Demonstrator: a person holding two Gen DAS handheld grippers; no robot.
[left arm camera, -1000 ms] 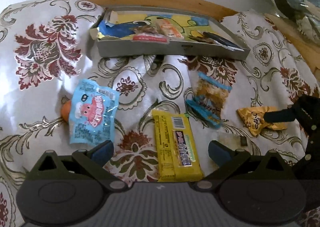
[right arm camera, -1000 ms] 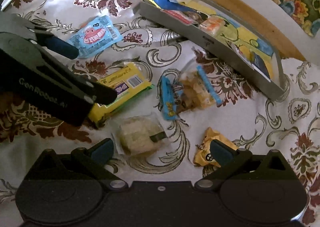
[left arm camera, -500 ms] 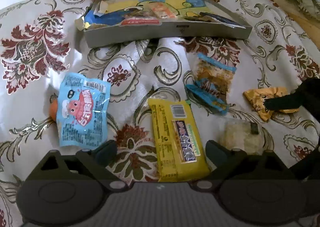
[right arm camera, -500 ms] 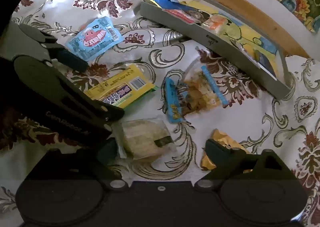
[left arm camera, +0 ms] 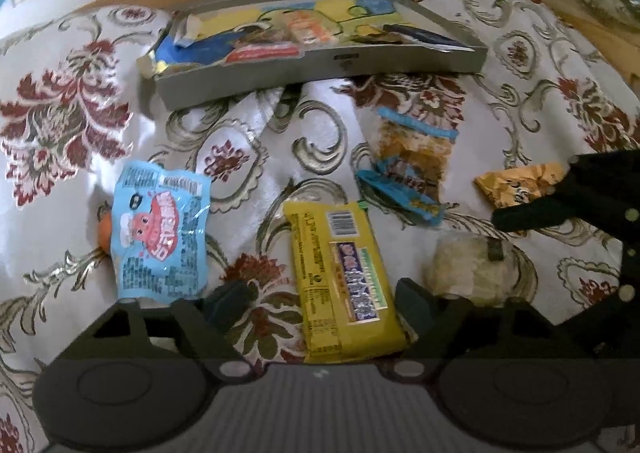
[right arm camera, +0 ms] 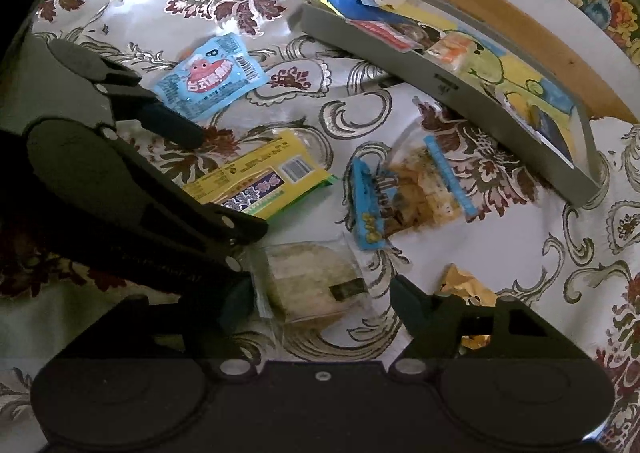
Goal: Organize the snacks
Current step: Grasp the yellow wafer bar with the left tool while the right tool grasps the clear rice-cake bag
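Snacks loose on cloth [left arm camera: 320, 157]; L gripper [left arm camera: 322, 299] open over yellow pack [left arm camera: 344, 277], R gripper [right arm camera: 322, 295] open around clear-wrapped cake [right arm camera: 312, 285].

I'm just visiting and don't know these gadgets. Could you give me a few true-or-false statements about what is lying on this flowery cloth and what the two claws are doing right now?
1. The long yellow snack bar wrapper lies between the open fingers of the left gripper. True.
2. The grey shallow tray is empty. False: it already holds several packets.
3. The right gripper is open around the clear-wrapped pale rice cake. True.
4. The light blue packet with a pink cartoon figure sits inside the tray. False: it lies on the floral tablecloth, off to the left of the yellow bar.
5. The crumpled orange wrapper is clamped in the left gripper. False: it lies loose on the cloth, near the right gripper.
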